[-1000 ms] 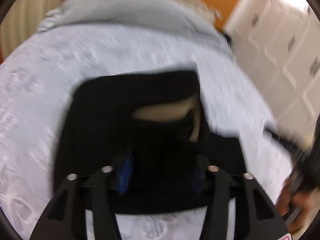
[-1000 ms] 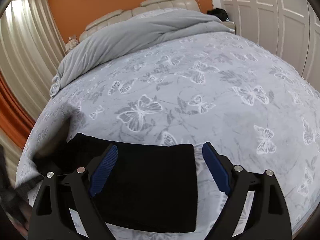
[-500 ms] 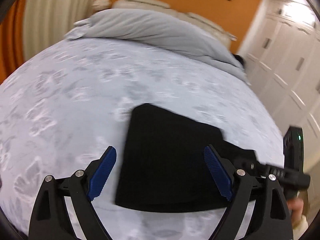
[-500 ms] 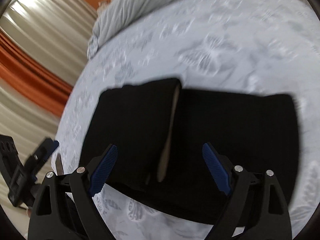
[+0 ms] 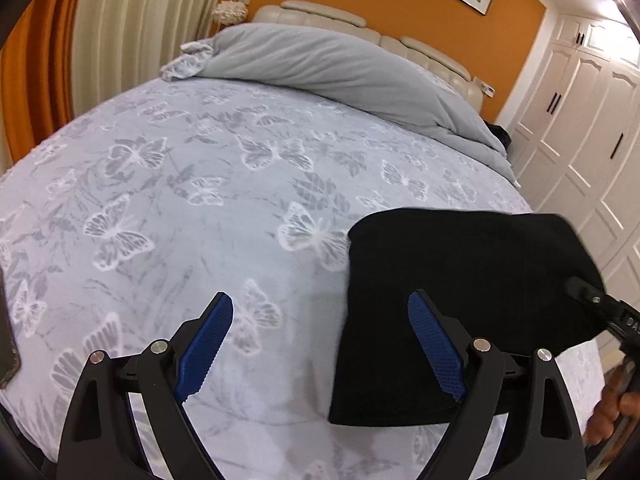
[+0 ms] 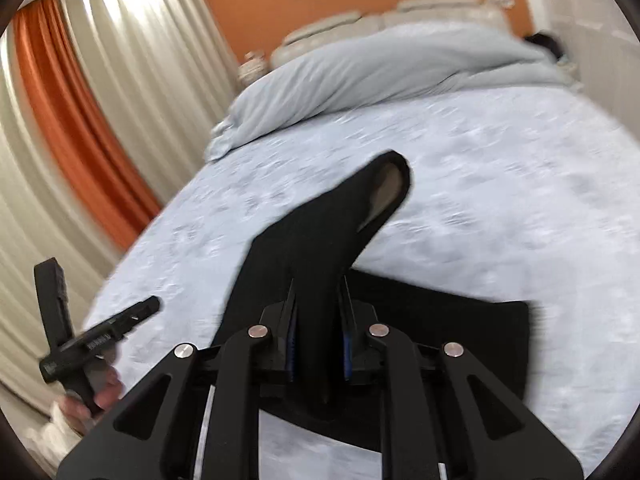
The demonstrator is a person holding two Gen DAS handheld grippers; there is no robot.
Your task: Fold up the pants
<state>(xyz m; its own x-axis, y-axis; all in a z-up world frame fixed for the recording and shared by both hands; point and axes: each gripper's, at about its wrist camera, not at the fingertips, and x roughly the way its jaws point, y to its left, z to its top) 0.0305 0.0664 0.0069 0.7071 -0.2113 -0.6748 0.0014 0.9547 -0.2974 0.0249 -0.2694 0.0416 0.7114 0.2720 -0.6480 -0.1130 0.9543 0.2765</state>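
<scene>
The black pants [image 5: 460, 296] lie folded on the butterfly-print bed cover [image 5: 200, 200] at the right of the left wrist view. My left gripper [image 5: 320, 344] is open and empty, just left of the pants' left edge, its right finger over the cloth. My right gripper [image 6: 318, 344] is shut on a fold of the pants [image 6: 320, 248] and holds it raised off the bed; the lifted end shows a tan lining [image 6: 386, 188]. The rest of the pants [image 6: 460, 336] lies flat below. The right gripper's body [image 5: 600, 312] shows at the right edge of the left wrist view.
A grey duvet [image 5: 340, 64] is bunched at the head of the bed by a cream headboard [image 5: 328, 10]. White wardrobe doors [image 5: 580, 140] stand on the right, curtains [image 6: 100, 120] on the left. The left gripper's handle and hand [image 6: 88, 344] show in the right wrist view.
My left gripper let go of the pants, opened and moved left off the cloth. My right gripper, open over the pants before, has shut on a fold and lifted it.
</scene>
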